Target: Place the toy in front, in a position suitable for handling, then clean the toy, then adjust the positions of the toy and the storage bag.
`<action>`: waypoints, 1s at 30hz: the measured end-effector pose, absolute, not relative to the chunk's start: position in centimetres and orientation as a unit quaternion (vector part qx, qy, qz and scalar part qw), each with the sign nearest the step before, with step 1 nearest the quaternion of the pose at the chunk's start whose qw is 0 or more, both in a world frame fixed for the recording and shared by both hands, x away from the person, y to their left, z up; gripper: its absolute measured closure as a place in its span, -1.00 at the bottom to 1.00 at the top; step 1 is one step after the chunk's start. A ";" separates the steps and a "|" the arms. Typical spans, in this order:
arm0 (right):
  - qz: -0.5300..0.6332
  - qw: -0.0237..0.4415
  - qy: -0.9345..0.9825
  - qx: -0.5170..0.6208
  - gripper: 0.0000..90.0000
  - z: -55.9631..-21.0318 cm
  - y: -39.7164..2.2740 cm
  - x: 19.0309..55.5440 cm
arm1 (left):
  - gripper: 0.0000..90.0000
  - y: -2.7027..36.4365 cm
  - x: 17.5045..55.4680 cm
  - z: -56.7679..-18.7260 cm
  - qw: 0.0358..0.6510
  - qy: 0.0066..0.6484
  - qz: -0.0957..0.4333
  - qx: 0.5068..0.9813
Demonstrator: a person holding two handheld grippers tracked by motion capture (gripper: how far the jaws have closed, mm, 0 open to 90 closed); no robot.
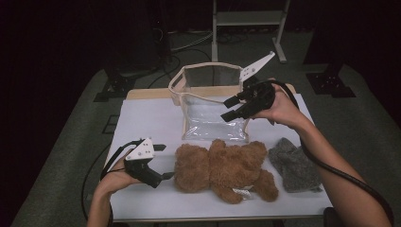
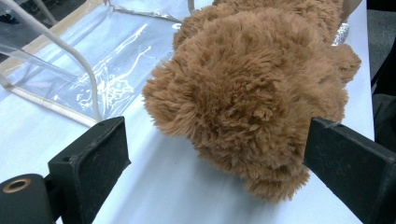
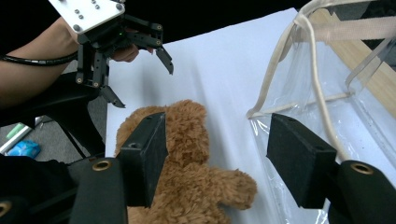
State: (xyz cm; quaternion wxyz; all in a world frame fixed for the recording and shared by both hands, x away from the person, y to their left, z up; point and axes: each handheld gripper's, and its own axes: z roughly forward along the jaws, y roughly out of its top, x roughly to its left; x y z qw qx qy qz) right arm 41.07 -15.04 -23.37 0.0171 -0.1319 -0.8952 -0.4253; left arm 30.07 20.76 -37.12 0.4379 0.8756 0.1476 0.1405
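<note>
The teddy bear [image 1: 220, 170] is lying on the white desk [image 1: 142, 123] just in front of the clear bag [image 1: 213, 101], with a grey cloth [image 1: 294, 163] beside it. Packing the bear seems to be the step in hand, so the left claw [image 1: 163, 161] should be squeezing deep into the head's plush rather than pinching loose fur. Its jaws are standing wide apart around the head and not yet pressing it. The right claw [image 1: 231, 109] is hovering over the bag, jaws apart and holding nothing; it could be steadying the bag's rim.
</note>
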 end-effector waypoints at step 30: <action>-0.401 0.010 -0.907 -0.126 -0.21 -22.1 -12.7 44.7 | -0.87 21.5 30.0 -37.2 0.433 0.152 0.137 0.878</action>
